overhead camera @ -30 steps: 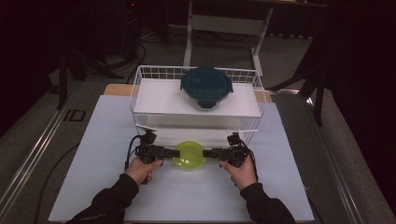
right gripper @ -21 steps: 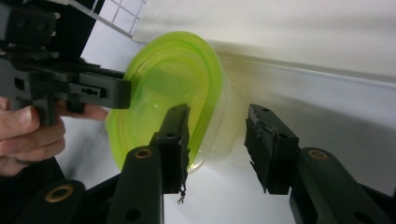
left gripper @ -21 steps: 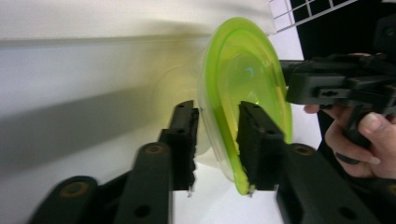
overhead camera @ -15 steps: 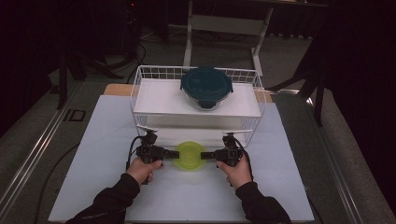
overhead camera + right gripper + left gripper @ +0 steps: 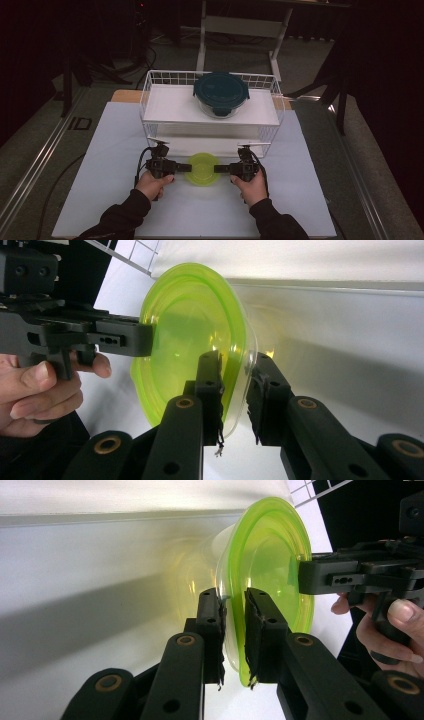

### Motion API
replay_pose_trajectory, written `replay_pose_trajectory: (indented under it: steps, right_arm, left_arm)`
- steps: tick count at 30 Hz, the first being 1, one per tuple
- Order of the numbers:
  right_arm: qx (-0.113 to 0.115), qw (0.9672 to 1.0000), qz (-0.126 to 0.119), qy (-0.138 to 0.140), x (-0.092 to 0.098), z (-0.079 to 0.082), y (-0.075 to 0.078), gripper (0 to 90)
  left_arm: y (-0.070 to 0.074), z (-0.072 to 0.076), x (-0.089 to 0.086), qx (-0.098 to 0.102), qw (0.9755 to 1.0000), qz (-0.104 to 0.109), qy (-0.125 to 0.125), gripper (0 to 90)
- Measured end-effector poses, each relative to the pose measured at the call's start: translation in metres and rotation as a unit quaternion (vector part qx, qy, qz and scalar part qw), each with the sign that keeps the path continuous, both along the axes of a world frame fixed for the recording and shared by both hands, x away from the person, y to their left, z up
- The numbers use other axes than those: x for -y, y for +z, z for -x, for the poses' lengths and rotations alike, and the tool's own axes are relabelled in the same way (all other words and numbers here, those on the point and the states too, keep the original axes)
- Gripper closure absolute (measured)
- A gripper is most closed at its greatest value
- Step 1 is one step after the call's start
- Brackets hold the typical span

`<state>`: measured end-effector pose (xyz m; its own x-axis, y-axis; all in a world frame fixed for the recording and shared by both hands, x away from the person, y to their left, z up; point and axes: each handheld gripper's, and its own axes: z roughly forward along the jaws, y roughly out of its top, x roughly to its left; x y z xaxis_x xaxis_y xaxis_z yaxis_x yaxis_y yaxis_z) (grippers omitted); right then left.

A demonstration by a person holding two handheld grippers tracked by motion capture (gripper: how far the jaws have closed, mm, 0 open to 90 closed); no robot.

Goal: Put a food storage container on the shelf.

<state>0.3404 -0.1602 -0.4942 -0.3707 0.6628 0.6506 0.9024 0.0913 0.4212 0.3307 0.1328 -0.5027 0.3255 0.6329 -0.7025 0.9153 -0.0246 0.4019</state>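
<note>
Gripping the green lid (image 5: 202,169) from both ends, my left tool (image 5: 176,167) and right tool (image 5: 223,168) have just closed onto its rim. It lies between them, just in front of the wire basket (image 5: 150,97).

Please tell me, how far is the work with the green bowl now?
Done: both grippers have just closed on the green bowl, which sits before the wire basket. The left gripper pinches its rim, and the right gripper pinches the opposite rim. In hand: a two-sided hold. Left: probably lifting it and placing it, perhaps near the lidded container; that is a guess.
</note>
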Motion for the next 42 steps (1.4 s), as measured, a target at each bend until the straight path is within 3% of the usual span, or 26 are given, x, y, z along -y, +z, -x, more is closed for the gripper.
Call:
replay_pose_trajectory:
  steps: [7,12,17,25,30,37,42]
  right_arm:
    - [0.008,0.9999,0.005,0.013,0.0,0.002,0.002,77.3]
    - [0.022,0.9996,0.014,0.01,0.0,0.007,0.006,80.4]
    - [0.024,0.9995,0.012,0.014,0.003,0.012,0.01,80.5]
    - [0.053,0.9984,0.011,0.016,0.008,0.023,0.036,80.5]
    - [0.066,0.9977,0.013,0.013,0.01,0.027,0.051,80.5]
    - [0.077,0.9969,0.01,0.011,0.014,0.036,0.07,80.5]
    - [0.092,0.9957,0.006,0.009,0.017,0.043,0.088,80.5]
  left_arm:
    - [0.001,0.004,0.0,0.002,1.0,-0.001,0.0,79.3]
    - [0.007,0.013,0.004,0.012,0.9997,-0.022,-0.003,80.6]
    - [0.016,0.018,0.007,0.016,0.9997,-0.018,-0.007,80.7]
    - [0.04,0.026,0.008,0.043,0.9989,-0.005,-0.016,80.6]
    - [0.055,0.03,0.01,0.064,0.9977,-0.011,-0.021,80.7]
    - [0.071,0.034,0.012,0.076,0.9967,-0.007,-0.028,80.7]
    - [0.094,0.04,0.012,0.094,0.9949,0.002,-0.037,80.6]
